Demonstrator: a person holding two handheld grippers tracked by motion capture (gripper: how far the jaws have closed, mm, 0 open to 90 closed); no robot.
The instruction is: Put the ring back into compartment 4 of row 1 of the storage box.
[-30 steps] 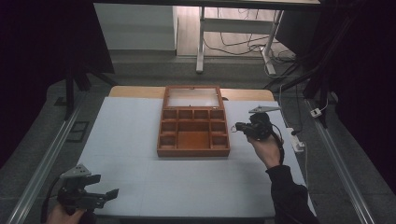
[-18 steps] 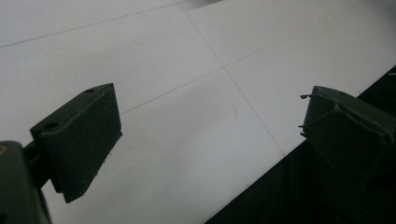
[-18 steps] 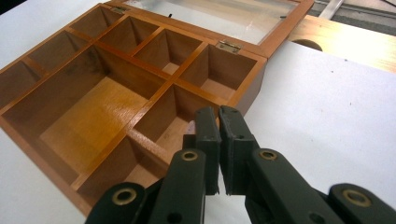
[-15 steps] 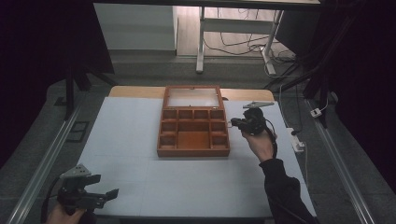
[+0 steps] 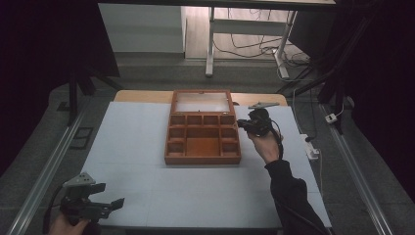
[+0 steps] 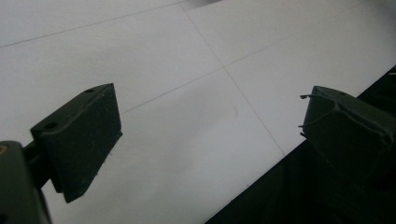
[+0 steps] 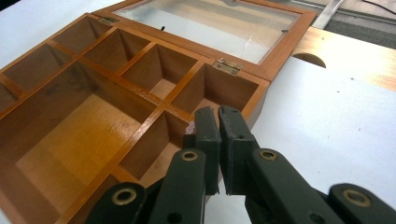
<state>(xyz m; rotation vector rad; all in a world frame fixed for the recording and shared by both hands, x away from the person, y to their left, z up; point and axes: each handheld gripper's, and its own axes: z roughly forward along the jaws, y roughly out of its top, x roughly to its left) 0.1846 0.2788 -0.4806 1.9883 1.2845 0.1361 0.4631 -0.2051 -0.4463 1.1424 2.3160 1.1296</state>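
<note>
high view: wooden box (image 5: 202, 142) just beside right tool (image 5: 243, 124), lid (image 5: 202, 101) open.

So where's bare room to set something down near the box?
Free: the mat left of the box, and the wide strip between it and the left tool. Crowded: the box's right side, where the right tool hovers.

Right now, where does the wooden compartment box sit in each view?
High view: wooden box at table centre, glass lid open at the far side.
Right gripper view: box at left, beyond the shut right hand-held gripper.
Left gripper view: not in it.
Shared landmark: the glass lid.
</note>
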